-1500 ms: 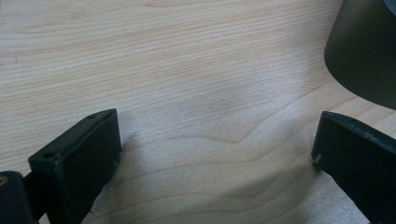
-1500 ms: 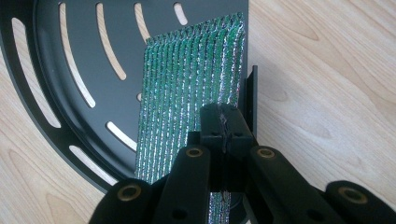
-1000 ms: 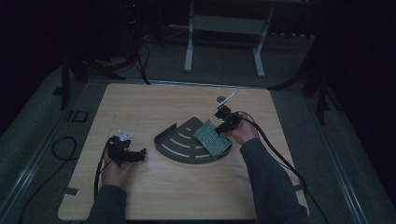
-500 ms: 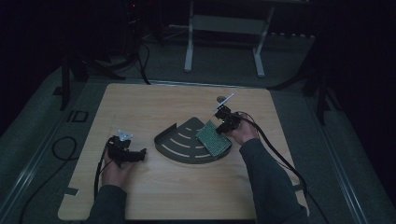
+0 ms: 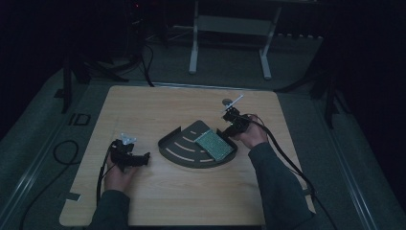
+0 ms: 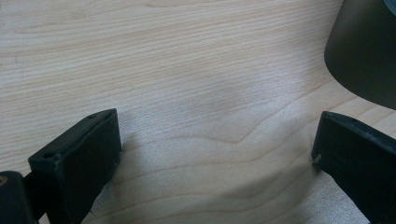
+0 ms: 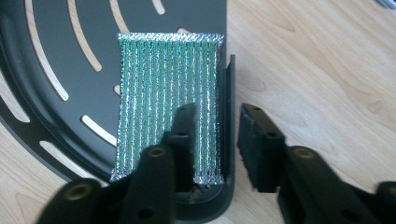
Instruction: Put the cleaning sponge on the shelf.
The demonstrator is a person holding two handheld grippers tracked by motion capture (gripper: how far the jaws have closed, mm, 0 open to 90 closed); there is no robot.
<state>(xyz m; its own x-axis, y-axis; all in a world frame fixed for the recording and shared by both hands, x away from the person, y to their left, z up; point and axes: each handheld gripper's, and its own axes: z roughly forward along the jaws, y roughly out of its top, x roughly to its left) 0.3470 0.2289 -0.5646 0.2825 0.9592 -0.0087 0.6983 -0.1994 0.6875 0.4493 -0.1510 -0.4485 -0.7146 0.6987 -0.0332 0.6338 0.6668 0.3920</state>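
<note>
The green pad (image 7: 168,105) lay flat in the tray (image 7: 51,70) by its straight wall, R gripper (image 7: 212,140) jaws just opened & off it, straddling that wall, L gripper (image 6: 210,154) wide apart over bare table (image 6: 187,70); pad looked thin, light, floppy, so prob. best pinched at an edge.

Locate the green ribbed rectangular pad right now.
The green ribbed rectangular pad lies flat in the dark slotted fan-shaped tray, against its right wall, directly beside the right gripper; in the high view, right of table centre.
</note>
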